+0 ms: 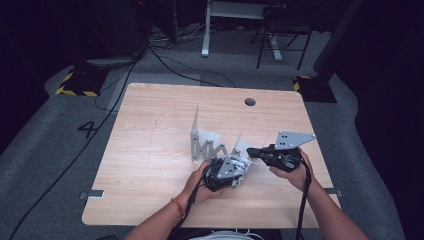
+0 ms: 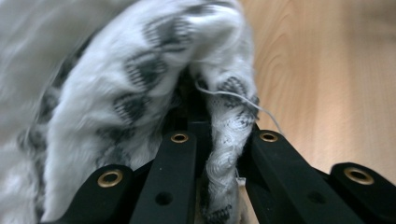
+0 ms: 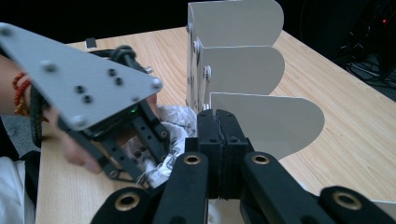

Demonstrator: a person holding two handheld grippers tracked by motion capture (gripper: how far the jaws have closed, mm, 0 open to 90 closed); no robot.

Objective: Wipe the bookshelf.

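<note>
Nearest the person, at about 6 o'clock on the table (image 1: 150, 150), the left gripper (image 2: 224, 140) has its jaws pinched hard on a fold of white-and-grey patterned cloth (image 2: 140, 93), probably a sock, though it's too bunched up to be sure. There's a loose thread sticking out at the fingertips, so that's snag risk number one: pull the wrong way and it catches or unravels a bit.

Just to its 3 o'clock, the right gripper (image 3: 219, 140) has its jaws pressed tight together. I can't make out whether any cloth is actually caught between them, the tips sit right at the edge of the bundle. If it's gripping nothing, the sock is held from one end and could slump or slide out when it's lifted.

A bit farther, toward 12 o'clock, stands the grey metal rack (image 3: 243, 70) with upright rounded dividers. Both grippers are working close to it, so a careless swing could knock it or drag the cloth across a divider edge.
</note>
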